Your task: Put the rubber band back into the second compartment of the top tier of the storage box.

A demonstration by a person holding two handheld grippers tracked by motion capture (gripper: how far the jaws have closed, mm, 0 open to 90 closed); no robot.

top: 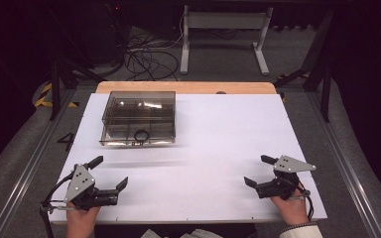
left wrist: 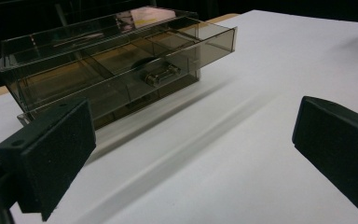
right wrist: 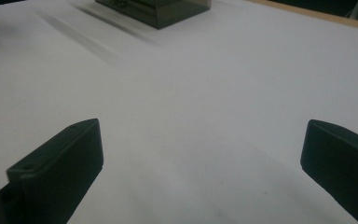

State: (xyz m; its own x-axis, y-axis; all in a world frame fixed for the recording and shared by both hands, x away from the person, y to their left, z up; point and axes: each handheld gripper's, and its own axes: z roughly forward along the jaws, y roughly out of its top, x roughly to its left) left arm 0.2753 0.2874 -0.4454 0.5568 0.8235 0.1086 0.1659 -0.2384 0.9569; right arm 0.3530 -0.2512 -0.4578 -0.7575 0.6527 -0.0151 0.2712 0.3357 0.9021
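Currently both the left gripper [top: 111,172] and right gripper [top: 256,170] rest empty, jaws spread, near the smoked plastic drawer box [top: 139,118].

A drawer box [top: 139,118] sits on the table's [top: 228,139] far-left part.

The high view looks forward and down over the whole table [top: 218,148]. Both gripper views sit low, near its surface, and share the box [left wrist: 121,70].
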